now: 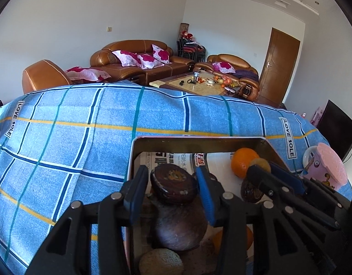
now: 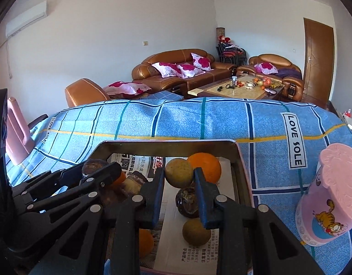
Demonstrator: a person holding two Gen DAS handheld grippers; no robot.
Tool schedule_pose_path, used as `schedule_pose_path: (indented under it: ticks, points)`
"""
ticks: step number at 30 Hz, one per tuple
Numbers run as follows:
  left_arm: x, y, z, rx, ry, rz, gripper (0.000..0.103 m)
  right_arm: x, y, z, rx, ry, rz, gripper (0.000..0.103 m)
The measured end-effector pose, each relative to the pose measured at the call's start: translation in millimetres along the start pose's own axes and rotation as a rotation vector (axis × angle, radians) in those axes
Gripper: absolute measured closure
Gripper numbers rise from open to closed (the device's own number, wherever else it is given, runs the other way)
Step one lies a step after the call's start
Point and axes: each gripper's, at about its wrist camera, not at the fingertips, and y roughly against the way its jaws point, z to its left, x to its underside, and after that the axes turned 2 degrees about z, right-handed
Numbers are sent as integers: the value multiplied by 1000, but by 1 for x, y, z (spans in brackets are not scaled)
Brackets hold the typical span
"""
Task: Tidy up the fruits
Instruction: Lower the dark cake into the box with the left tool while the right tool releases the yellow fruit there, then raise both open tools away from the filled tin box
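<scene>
Both grippers hang over the metal tray (image 1: 198, 142) lined with newspaper, which sits on the blue checked cloth of the table (image 1: 84, 137); in the left wrist view the left gripper (image 1: 171, 190) stands open, its blue pads either side of a dark brown fruit (image 1: 173, 183) at lower centre of the frame, with gaps showing on both sides, so the fruit looks bracketed but not yet squeezed; its flat scarred face tilts up toward the camera; a second dark fruit (image 1: 178, 226) lies just below it and a pale rough one (image 1: 161, 262) is cut off at the bottom edge. In the right wrist view the right gripper (image 2: 179, 197) is also open, with a dark fruit (image 2: 188, 202) low between its jaws, a tan fruit (image 2: 178, 176) and an orange (image 2: 204, 167) beyond the tips, touching each other; whether any pad touches fruit I cannot tell; another orange (image 2: 145, 243) at lower left is half hidden by the gripper body; a pink cup (image 2: 329, 194) stands at right, off the tray.
</scene>
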Motion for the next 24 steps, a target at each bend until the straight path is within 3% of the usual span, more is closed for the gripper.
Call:
schedule_pose_path:
  ticks: [6, 11, 13, 14, 15, 19, 24]
  points:
    - [0, 13, 1, 5, -17, -44, 40, 3, 11, -4, -65, -29, -53, 74]
    - [0, 29, 14, -41, 49, -118, 0, 5, 30, -9, -66, -63, -146, 66]
    - [1, 36, 23, -10, 102, -155, 0, 8, 41, -12, -51, -92, -210, 52]
    - [1, 39, 25, 10, 115, -161, 0, 9, 46, -12, -44, -99, -241, 31]
    - [1, 41, 26, 21, 119, -163, 0, 10, 52, -12, -28, -103, -280, 16]
    - [7, 50, 24, -29, 70, -206, 0, 17, 80, -1, 78, -63, -435, 15]
    - [17, 62, 15, -90, -22, -264, 0, 26, 100, 9, 140, -41, -501, 15]
